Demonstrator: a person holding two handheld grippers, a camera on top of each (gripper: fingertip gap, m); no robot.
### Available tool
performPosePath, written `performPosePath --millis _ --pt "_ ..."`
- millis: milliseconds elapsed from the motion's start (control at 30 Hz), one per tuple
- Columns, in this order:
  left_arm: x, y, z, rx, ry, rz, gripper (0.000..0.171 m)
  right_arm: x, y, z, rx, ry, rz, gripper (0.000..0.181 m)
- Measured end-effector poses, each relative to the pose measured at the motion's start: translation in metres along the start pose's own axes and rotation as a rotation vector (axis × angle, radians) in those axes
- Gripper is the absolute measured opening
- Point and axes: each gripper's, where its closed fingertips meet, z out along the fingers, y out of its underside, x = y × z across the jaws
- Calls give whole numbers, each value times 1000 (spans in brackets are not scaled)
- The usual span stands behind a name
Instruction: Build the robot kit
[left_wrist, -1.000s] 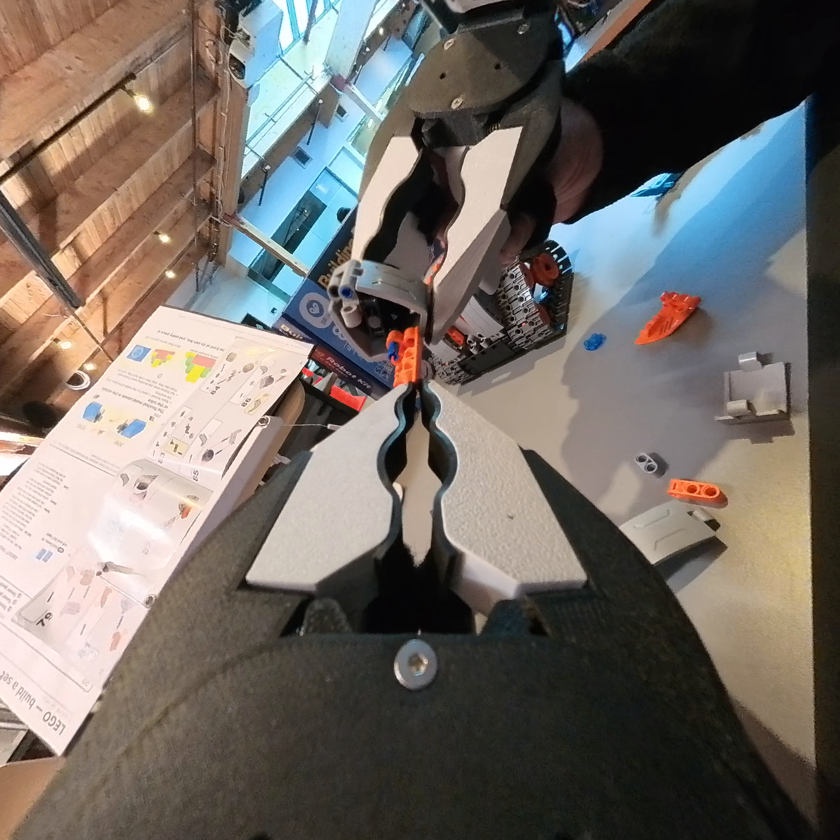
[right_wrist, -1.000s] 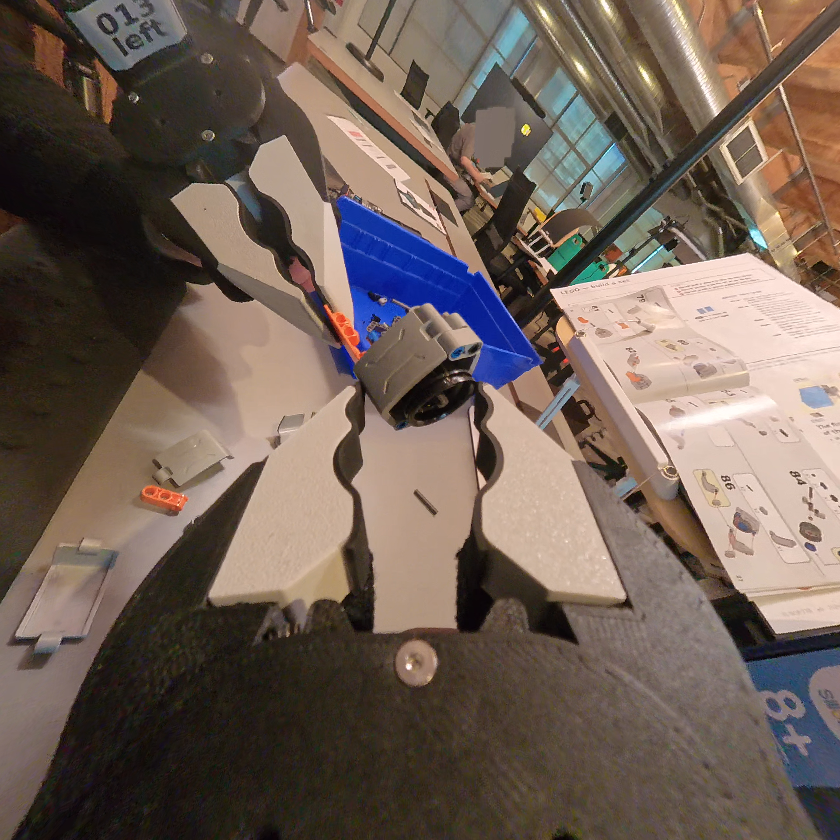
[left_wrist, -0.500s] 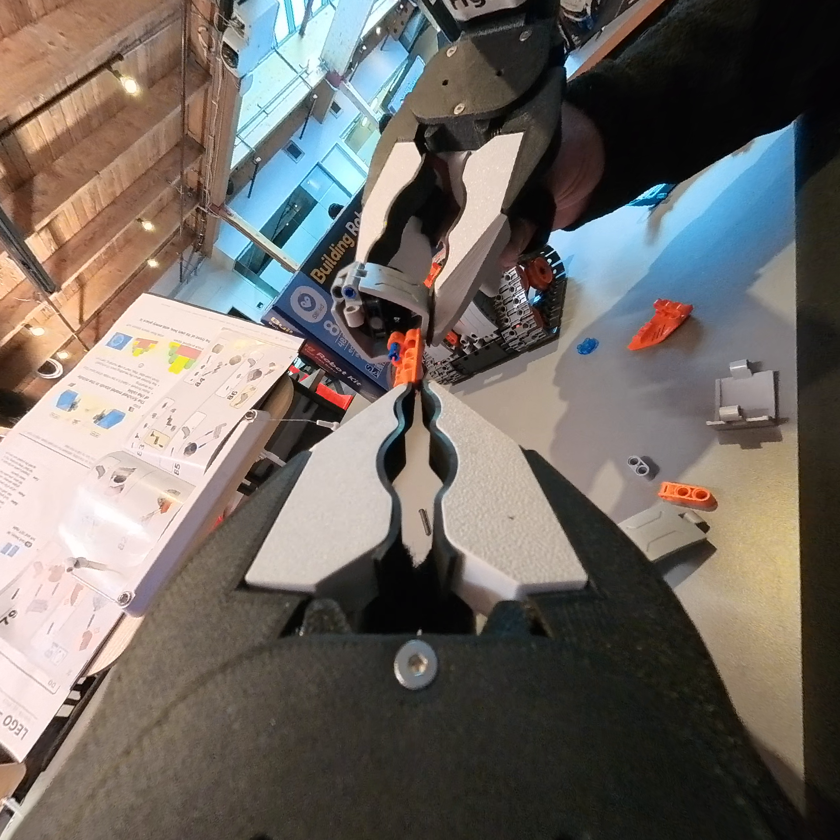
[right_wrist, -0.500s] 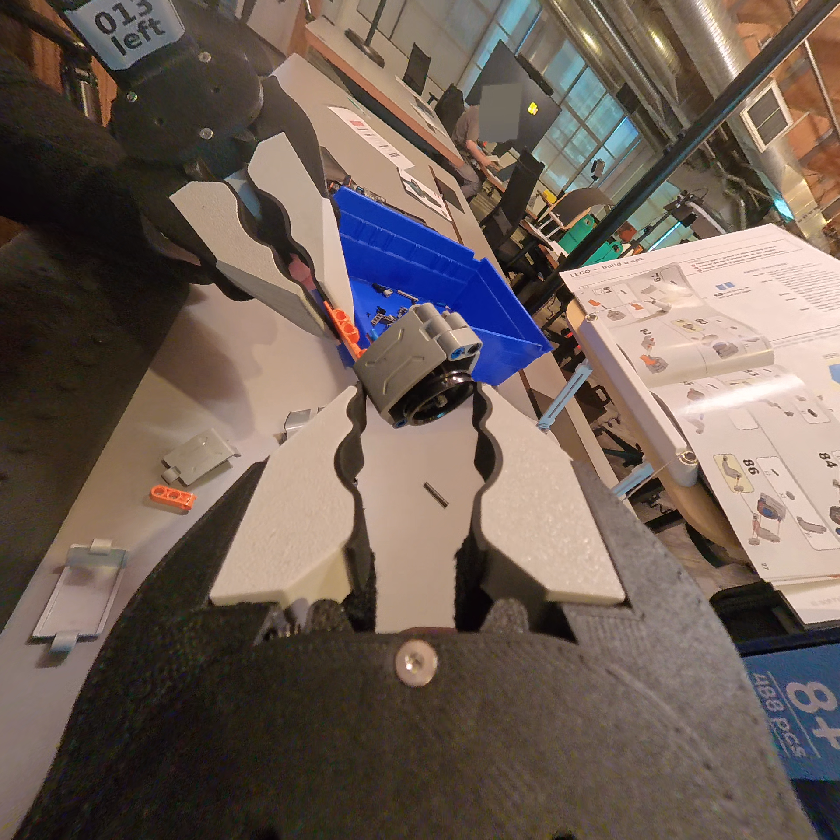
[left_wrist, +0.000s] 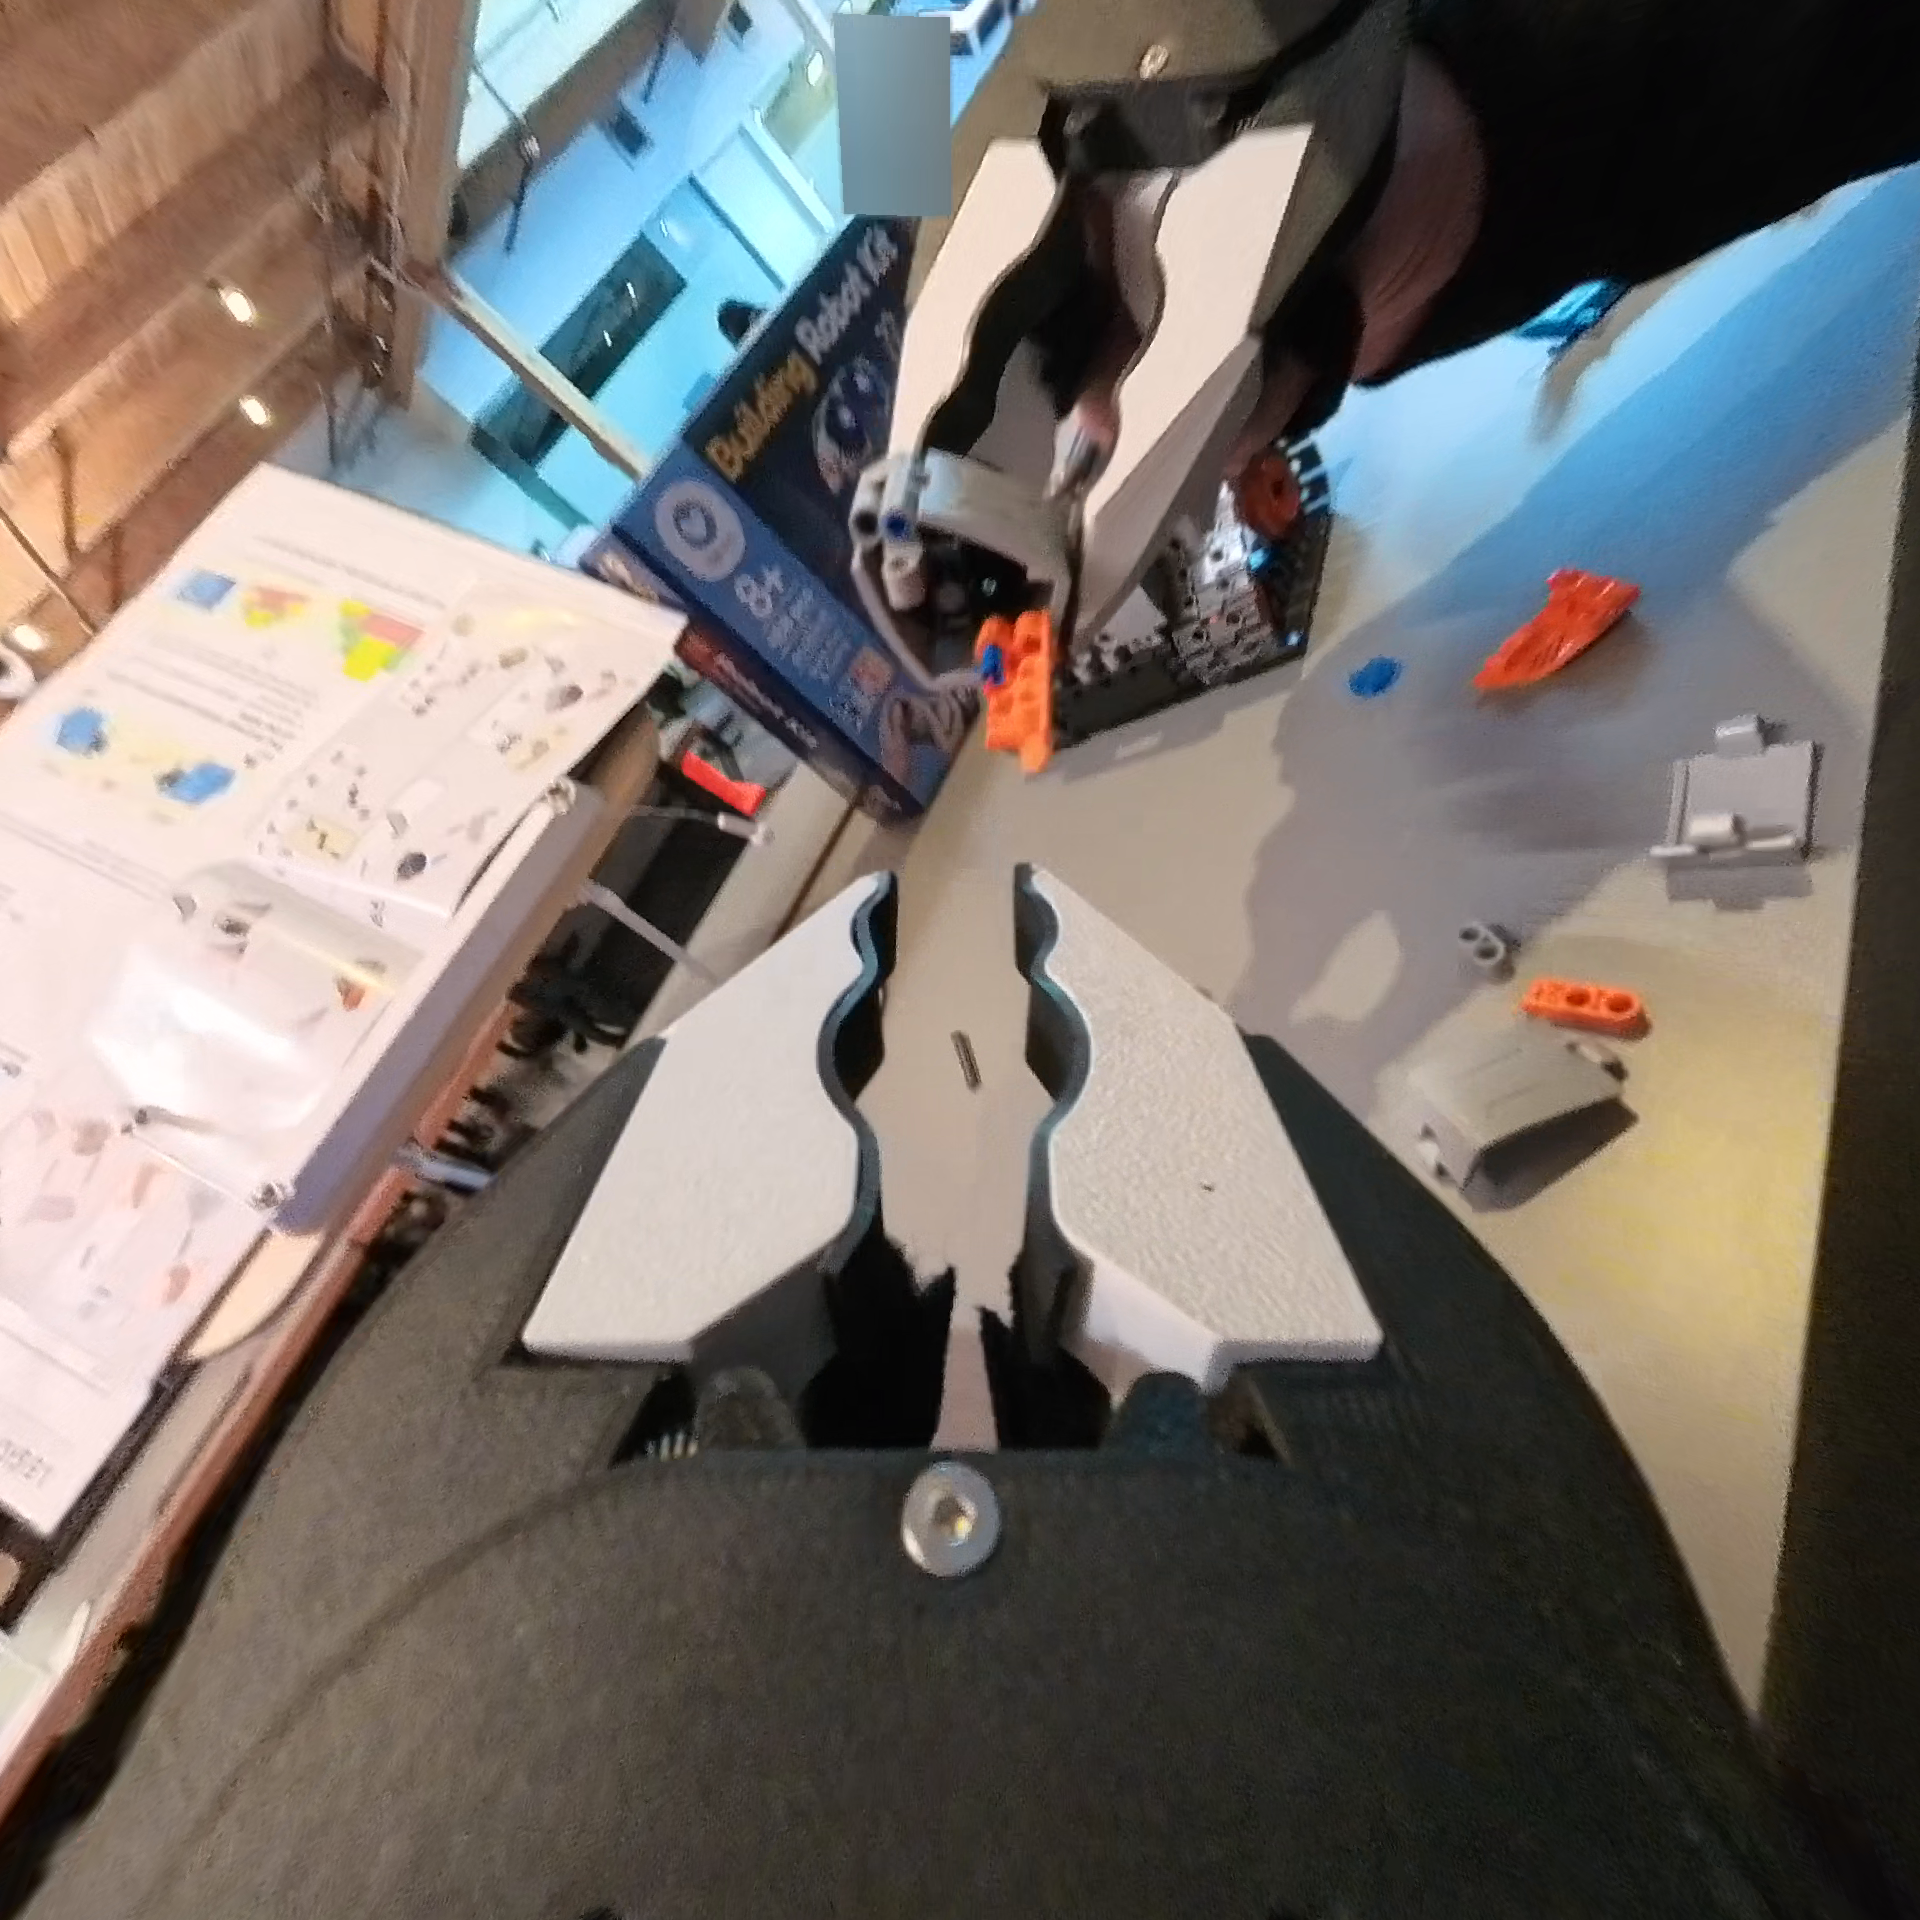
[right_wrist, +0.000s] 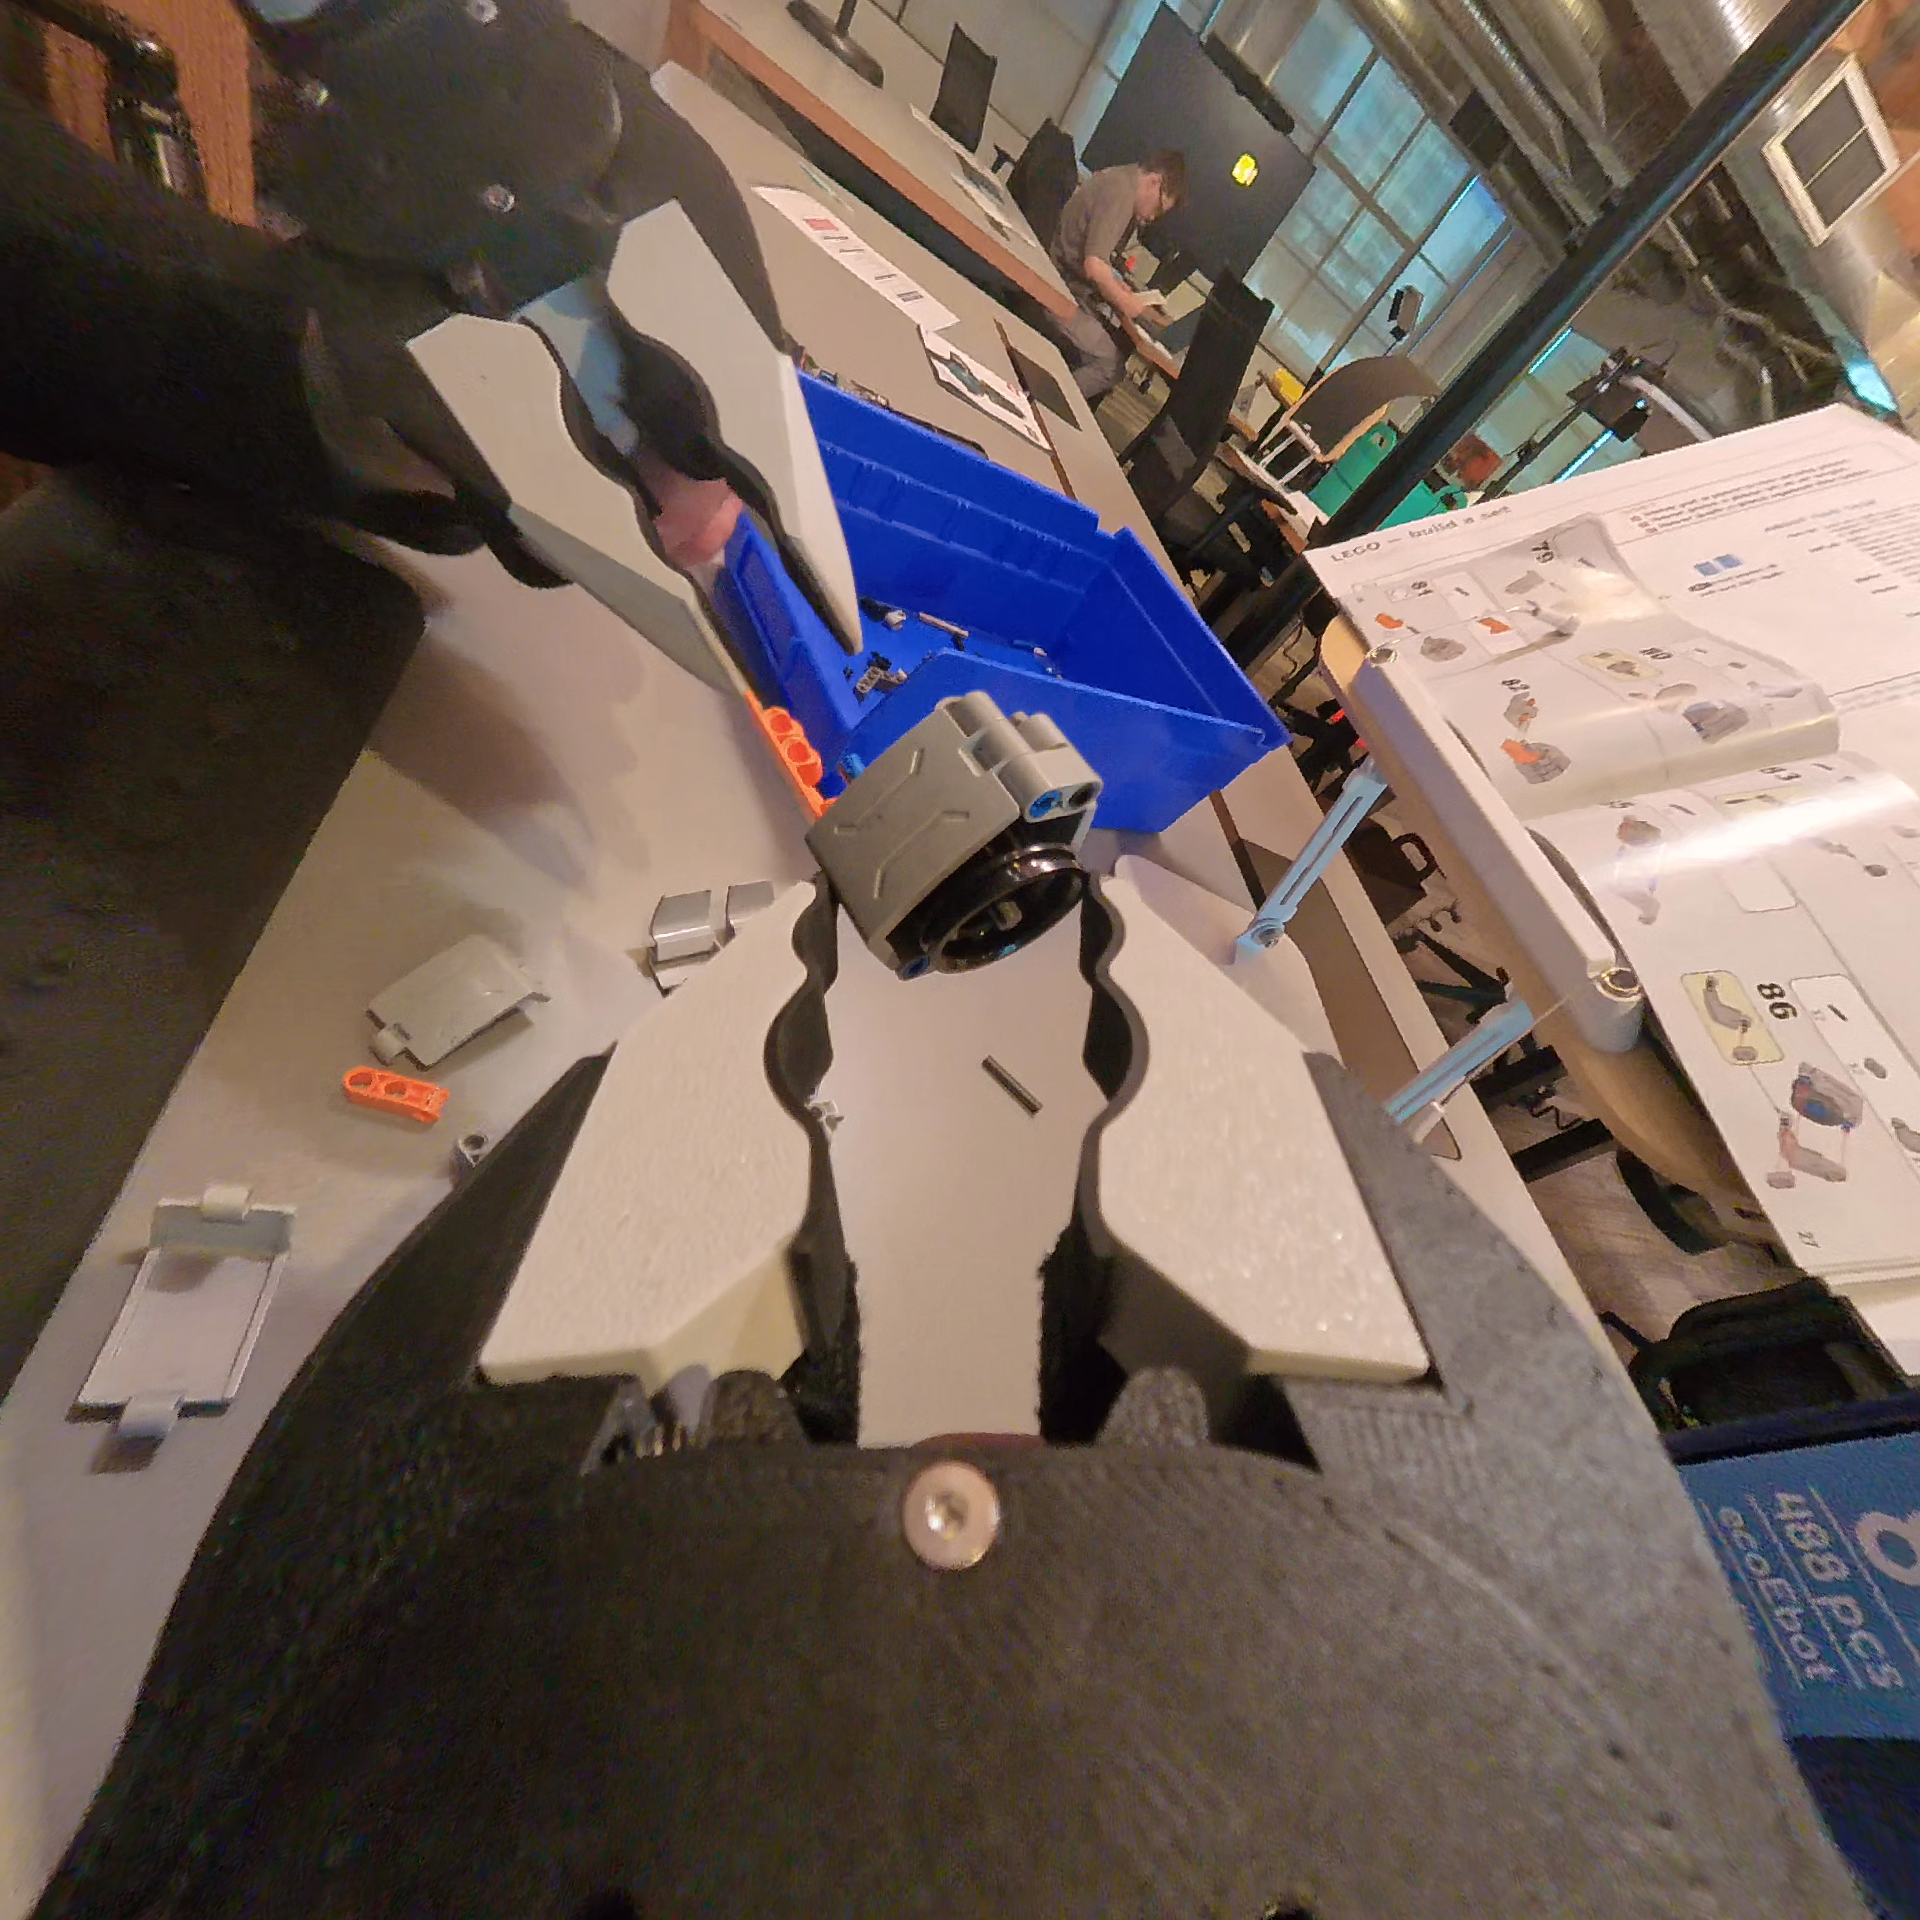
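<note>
My left tool (left_wrist: 954, 894) stands with its jaws parted and nothing between them, over the grey counter (left_wrist: 1299, 790) where a small dark pin (left_wrist: 966, 1060) lies under the gap. My right tool (right_wrist: 951, 904) has its jaws closed on a grey motor block (right_wrist: 951, 831) with a black round face, gripped at the fingertips. An orange beam (left_wrist: 1018, 675) with a blue pin hangs off that block, clear of my left tool. To the side on the counter lie a grey panel (left_wrist: 1507, 1101), a short orange beam (left_wrist: 1584, 1006) just beyond it, a small grey connector (left_wrist: 1488, 943) and a grey hinged plate (left_wrist: 1735, 810). Farther off sit an orange wedge piece (left_wrist: 1553, 644), a tracked black model (left_wrist: 1216, 623) and a dark blue kit box (left_wrist: 790, 499). A blue bin (right_wrist: 1018, 623) stands beyond the block, and an open instruction booklet (right_wrist: 1683, 790) rests on a stand to the side.
</note>
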Motion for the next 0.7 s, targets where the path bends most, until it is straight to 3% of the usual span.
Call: performPosePath --millis 367,700 --pt "42 95 3 -427 258 -162 34 -26 31 8 -95 -162 51 45" --pt "59 117 9 -544 357 -346 62 -30 48 7 -132 -194 86 45"
